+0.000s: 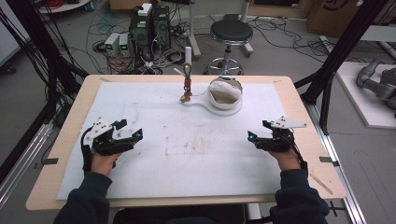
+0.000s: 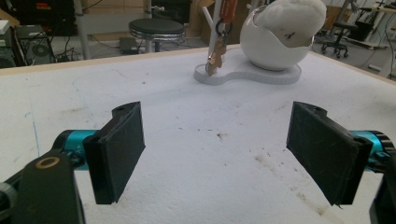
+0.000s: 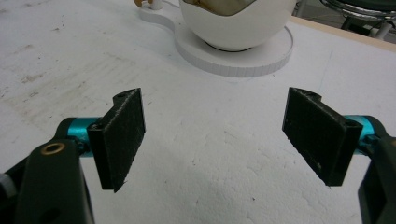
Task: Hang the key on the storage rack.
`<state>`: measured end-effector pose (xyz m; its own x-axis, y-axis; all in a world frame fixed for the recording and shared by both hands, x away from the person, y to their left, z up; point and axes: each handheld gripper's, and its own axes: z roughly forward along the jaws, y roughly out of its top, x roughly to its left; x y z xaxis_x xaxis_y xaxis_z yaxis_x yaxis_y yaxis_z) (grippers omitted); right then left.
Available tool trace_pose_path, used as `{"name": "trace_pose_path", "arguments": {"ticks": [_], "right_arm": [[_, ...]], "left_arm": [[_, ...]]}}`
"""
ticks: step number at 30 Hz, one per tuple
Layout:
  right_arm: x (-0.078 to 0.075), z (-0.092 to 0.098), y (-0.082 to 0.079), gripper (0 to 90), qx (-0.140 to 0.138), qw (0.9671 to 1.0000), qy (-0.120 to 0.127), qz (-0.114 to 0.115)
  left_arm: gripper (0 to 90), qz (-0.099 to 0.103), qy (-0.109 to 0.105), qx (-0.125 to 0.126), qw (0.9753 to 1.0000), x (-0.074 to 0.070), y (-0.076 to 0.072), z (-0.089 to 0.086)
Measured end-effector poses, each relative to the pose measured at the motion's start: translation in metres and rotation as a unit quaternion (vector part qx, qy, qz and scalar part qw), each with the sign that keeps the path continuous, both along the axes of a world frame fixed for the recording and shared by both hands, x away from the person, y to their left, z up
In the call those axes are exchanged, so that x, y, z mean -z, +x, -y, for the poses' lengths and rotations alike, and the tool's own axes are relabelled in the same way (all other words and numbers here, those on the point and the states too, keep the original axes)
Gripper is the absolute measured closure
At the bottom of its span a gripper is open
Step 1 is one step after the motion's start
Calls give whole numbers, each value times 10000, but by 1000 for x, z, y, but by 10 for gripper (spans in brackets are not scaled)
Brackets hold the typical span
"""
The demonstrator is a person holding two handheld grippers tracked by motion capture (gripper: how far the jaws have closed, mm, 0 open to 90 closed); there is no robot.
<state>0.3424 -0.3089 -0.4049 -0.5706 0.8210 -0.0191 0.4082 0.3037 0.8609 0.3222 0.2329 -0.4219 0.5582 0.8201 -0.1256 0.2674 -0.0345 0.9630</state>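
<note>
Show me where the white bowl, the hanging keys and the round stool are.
white bowl (image 1: 225,95): high view, on its front outer wall.
hanging keys (image 2: 215,59): left gripper view, on the brass bunch under the ring.
round stool (image 1: 231,31): high view, on the black seat.

I see dark navy sleeves (image 1: 88,200) at the bottom of the high view, cuffs ending at the wrists. My left gripper (image 1: 130,130) is black with a grey three-cornered plate on top and a black cable looping at the wrist. My right gripper (image 1: 257,130) matches it, plate included. Up close: flat black rectangular pads (image 2: 121,149), teal-blue cylinders behind each pad, brass-ringed screw holes lower left (image 3: 52,148).
</note>
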Motion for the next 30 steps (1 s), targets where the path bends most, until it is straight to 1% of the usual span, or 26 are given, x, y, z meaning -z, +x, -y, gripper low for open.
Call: {"name": "trace_pose_path", "arguments": {"ticks": [7, 24, 30], "right_arm": [[1, 1, 0, 215, 11, 10000, 0, 4], [1, 2, 0, 215, 42, 10000, 41, -11], [1, 3, 0, 216, 58, 10000, 55, 16]], "left_arm": [[190, -33, 47, 21, 10000, 0, 0, 1], [191, -46, 2, -12, 10000, 1, 2, -1], [190, -37, -2, -18, 10000, 1, 2, -1]]}}
